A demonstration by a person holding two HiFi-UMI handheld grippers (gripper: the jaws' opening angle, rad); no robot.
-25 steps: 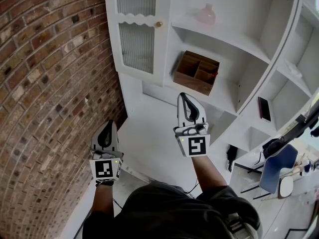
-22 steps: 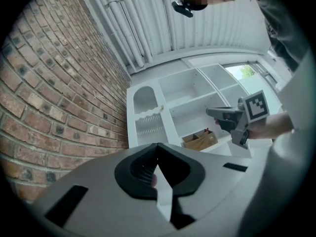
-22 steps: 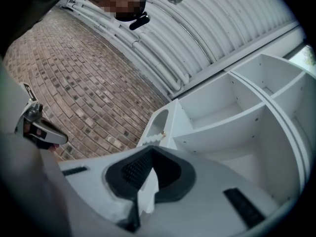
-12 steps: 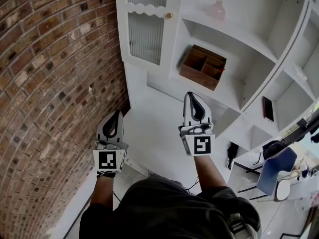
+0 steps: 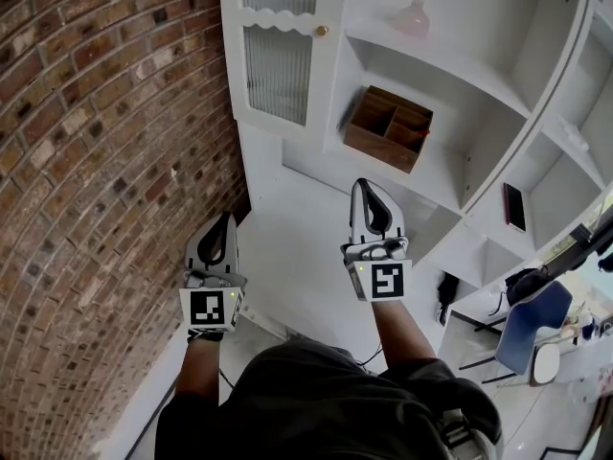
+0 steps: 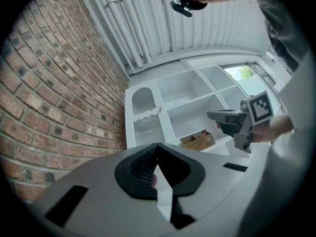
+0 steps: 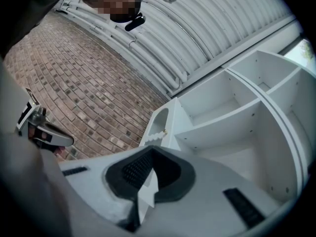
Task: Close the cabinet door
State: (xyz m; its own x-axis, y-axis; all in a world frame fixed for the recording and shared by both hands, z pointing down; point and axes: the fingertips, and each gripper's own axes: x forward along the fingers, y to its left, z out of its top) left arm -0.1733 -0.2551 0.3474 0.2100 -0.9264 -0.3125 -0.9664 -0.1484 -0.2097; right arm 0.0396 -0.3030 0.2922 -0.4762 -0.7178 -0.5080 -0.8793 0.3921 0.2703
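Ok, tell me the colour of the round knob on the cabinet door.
The round knob is brassy gold; clearest in the head view.

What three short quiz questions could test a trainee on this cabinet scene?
1. True or false: the wooden box sits on the floor.
2. In the head view, what is left of the cabinet door? A) brick wall B) window C) curtain
3. Fill in: the fingers of the right gripper are ___ and hold nothing.
Key: 1 false; 2 A; 3 shut.
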